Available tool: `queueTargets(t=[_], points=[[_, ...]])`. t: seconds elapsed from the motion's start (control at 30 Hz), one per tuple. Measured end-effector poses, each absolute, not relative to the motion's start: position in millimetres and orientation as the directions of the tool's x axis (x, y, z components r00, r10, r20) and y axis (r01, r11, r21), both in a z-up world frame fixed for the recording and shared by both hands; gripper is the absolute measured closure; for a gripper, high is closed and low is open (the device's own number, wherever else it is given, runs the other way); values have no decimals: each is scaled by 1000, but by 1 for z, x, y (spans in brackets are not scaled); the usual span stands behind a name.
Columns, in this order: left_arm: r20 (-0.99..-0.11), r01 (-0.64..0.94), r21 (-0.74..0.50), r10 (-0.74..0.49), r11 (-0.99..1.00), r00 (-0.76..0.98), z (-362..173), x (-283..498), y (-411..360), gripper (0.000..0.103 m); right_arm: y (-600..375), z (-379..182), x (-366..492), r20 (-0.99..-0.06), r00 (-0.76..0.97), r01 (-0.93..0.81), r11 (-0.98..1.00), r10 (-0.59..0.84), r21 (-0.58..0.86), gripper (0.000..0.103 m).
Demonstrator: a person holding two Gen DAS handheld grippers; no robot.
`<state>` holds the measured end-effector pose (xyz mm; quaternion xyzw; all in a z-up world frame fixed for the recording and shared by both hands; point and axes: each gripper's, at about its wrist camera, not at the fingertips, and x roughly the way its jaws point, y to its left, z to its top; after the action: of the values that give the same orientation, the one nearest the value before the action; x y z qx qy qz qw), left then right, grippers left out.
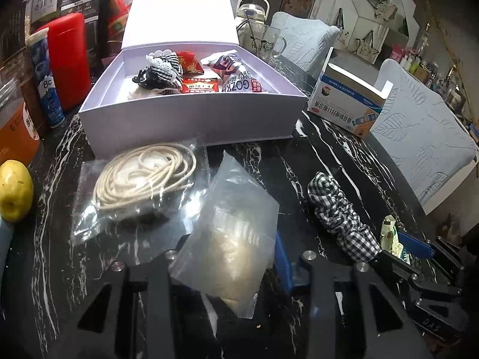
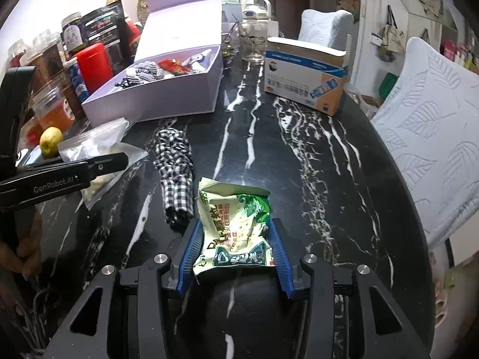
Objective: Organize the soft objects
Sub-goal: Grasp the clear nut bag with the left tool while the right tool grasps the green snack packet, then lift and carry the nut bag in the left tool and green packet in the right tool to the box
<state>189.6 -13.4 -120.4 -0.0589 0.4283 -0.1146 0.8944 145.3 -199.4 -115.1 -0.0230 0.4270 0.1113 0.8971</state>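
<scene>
My left gripper (image 1: 230,257) holds a translucent plastic pouch (image 1: 233,239) with beige contents between its fingers, low over the black marble table (image 1: 344,161). My right gripper (image 2: 233,248) has its blue pads against both sides of a green and cream snack packet (image 2: 236,224) lying on the table. A black-and-white checkered scrunchie (image 2: 176,173) lies just left of that packet, and shows in the left wrist view (image 1: 338,212). A clear bag of coiled cream cord (image 1: 143,179) lies before the open lilac box (image 1: 191,119), which holds checkered bows, red packets and a white pouch.
A medicine carton (image 2: 305,74) stands at the back right. Jars, a red canister (image 1: 69,59) and a blue tube (image 1: 45,80) line the left side; a yellow fruit (image 1: 15,191) sits at the left. A glass mug (image 1: 269,42) and bottle stand behind the box. Cushioned chairs (image 2: 434,137) border the right edge.
</scene>
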Motion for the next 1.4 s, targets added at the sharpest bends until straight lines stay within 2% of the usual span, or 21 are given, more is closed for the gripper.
queueTargets(t=[0.47, 0.67, 0.87, 1.13, 1.4], points=[[-766, 191, -228, -297, 955, 570, -116, 160, -15, 65, -196, -114, 139, -773, 607, -236, 971, 185, 46, 58], [-769, 211, -214, -297, 954, 566, -113, 150, -18, 65, -203, -111, 137, -767, 583, -235, 959, 268, 156, 58], [-757, 224, -200, -295, 954, 583, -100, 141, -17, 65, -199, -104, 134, -763, 584, -249, 956, 276, 156, 58], [-721, 240, -177, -292, 955, 629, -74, 138, -13, 64, -191, -77, 132, -721, 613, -312, 938, 322, 154, 58], [-643, 247, -133, -273, 960, 716, -33, 144, -8, 64, -182, -34, 143, -651, 668, -387, 916, 360, 110, 58]])
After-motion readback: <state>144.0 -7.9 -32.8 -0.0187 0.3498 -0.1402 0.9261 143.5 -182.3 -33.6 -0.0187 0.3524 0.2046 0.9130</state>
